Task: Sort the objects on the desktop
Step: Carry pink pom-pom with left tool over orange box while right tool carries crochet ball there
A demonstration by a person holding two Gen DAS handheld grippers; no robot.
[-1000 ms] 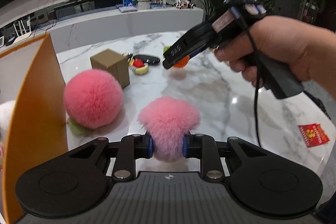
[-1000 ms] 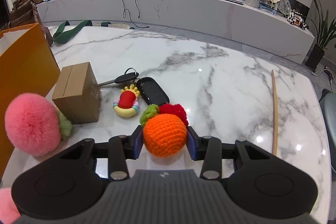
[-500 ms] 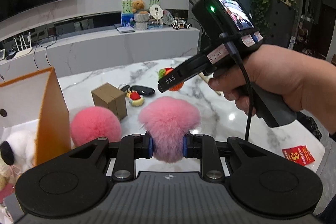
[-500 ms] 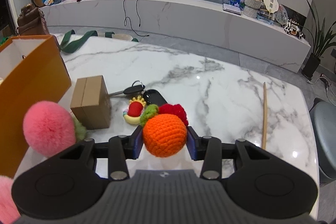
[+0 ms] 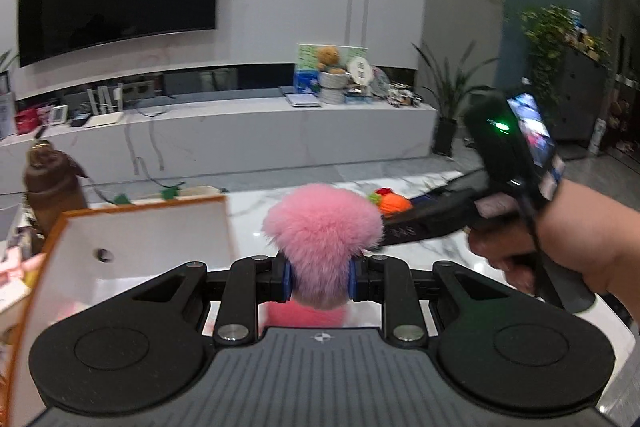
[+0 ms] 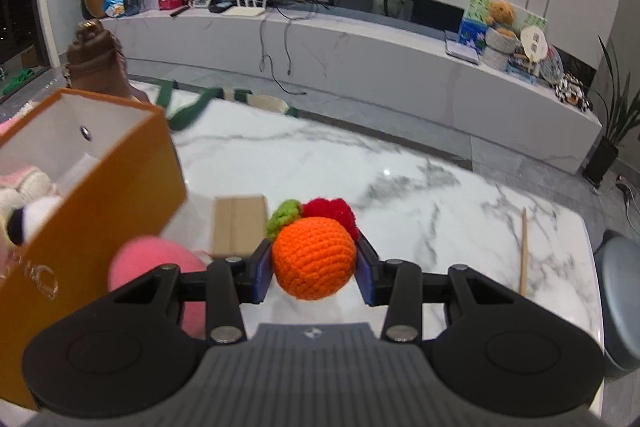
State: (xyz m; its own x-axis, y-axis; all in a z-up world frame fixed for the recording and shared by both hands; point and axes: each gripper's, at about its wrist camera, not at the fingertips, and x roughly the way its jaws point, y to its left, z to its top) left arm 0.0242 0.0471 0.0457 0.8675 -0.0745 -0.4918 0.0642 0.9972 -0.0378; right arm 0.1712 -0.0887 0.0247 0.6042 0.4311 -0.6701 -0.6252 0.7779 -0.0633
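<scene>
My left gripper [image 5: 319, 277] is shut on a light pink fluffy pompom [image 5: 323, 231] and holds it high above the table, just right of the open orange box [image 5: 132, 243]. My right gripper [image 6: 314, 269] is shut on an orange crocheted fruit [image 6: 314, 257] with a green leaf and red tuft. It hangs above the marble table [image 6: 400, 187], right of the orange box [image 6: 100, 211]. The right gripper and its fruit [image 5: 394, 203] also show in the left wrist view. A darker pink pompom [image 6: 156, 261] lies beside the box.
A small cardboard box [image 6: 239, 225] sits on the table behind the right gripper. The orange box holds soft toys [image 6: 24, 199]. A wooden stick [image 6: 523, 251] lies at the table's right. A brown bottle [image 5: 52, 187] stands behind the orange box. A grey stool [image 6: 620, 299] stands off the right edge.
Both grippers have risen with their loads and tilted up. The left gripper has moved closer to the orange box's opening; the right gripper has shifted left toward the box.
</scene>
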